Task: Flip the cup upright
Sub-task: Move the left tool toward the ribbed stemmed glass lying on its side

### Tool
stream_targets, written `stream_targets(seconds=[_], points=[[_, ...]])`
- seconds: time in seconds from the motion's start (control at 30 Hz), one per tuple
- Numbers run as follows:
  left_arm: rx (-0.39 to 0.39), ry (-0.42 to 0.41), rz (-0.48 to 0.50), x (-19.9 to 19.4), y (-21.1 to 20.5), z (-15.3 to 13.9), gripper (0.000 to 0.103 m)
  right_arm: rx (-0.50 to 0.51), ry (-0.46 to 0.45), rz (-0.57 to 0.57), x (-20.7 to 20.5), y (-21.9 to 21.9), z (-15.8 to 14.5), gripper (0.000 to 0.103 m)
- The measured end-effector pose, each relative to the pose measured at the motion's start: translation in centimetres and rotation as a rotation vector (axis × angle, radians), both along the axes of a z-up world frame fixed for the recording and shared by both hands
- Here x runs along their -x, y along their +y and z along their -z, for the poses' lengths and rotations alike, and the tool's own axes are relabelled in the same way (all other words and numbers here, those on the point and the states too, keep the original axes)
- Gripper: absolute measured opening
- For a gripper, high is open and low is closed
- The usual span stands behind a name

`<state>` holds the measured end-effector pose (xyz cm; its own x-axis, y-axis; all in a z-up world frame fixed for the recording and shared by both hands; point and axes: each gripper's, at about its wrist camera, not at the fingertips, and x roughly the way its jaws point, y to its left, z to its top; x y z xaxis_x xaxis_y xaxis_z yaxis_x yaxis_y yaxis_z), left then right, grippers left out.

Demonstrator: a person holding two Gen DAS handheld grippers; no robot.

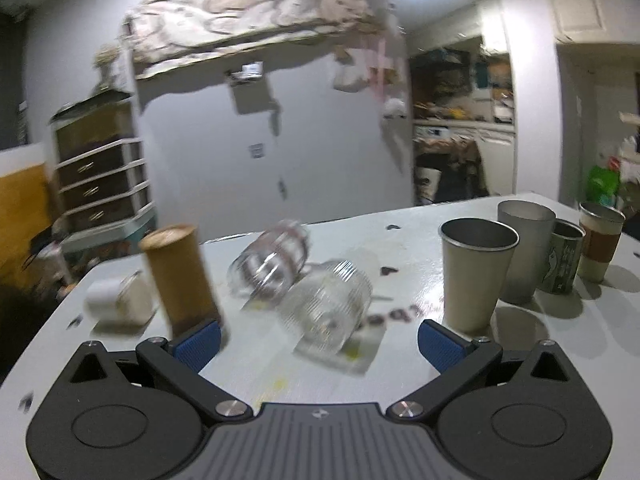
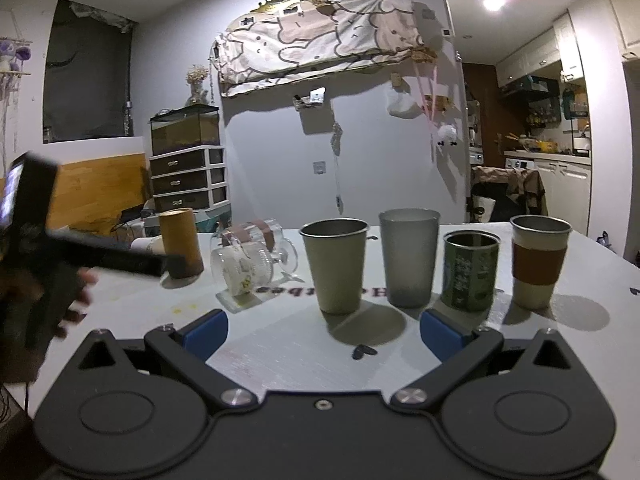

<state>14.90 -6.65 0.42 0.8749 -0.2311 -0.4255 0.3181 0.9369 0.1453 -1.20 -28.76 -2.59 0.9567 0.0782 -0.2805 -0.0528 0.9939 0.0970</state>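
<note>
Two clear ribbed glass cups lie on their sides on the white table (image 1: 400,240). The nearer glass (image 1: 326,310) lies just ahead of my open left gripper (image 1: 318,342), between its blue pads. The farther glass (image 1: 272,262) lies behind it. Both show in the right wrist view, the nearer glass (image 2: 242,270) and the farther glass (image 2: 260,240), left of my open, empty right gripper (image 2: 324,330). A brown cylinder cup (image 1: 180,276) stands mouth down by my left finger. A white cup (image 1: 118,300) lies on its side at far left.
Four upright cups stand in a row: a beige metal cup (image 2: 338,264), a frosted grey cup (image 2: 408,256), a green patterned cup (image 2: 470,270) and a cup with a brown sleeve (image 2: 538,260). The left gripper body and hand (image 2: 36,264) show at the left edge.
</note>
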Motion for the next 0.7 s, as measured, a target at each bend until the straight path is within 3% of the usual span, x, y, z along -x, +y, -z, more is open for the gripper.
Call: stream_targets(seconds=[0.13, 0.27, 0.47, 0.53, 0.6, 0.7], points=[[-0.089, 0.05, 0.055, -4.0, -2.3, 0.2, 0.103, -0.005, 0.006, 0.016, 0.1, -0.9, 0.2, 0.103], [-0.163, 0.08, 0.005, -7.5, -3.9, 1.3, 0.103, -0.003, 0.009, 0.027, 0.4, -1.6, 0.5, 0.103], [-0.258, 0.095, 0.029, -11.1, -5.9, 3.7, 0.103, -0.005, 0.026, 0.037, 0.3, -2.4, 1.1, 0.103], [-0.282, 0.104, 0.035, -11.7, -6.0, 4.2, 0.1, -0.005, 0.03, 0.039, 0.4, -2.5, 1.3, 0.103], [-0.29, 0.115, 0.037, -12.0, -6.1, 4.6, 0.085, -0.005, 0.03, 0.038, 0.4, -2.6, 1.3, 0.103], [-0.295, 0.1, 0.035, -11.8, -5.9, 4.9, 0.082, -0.007, 0.029, 0.035, 0.4, -2.6, 1.4, 0.103]])
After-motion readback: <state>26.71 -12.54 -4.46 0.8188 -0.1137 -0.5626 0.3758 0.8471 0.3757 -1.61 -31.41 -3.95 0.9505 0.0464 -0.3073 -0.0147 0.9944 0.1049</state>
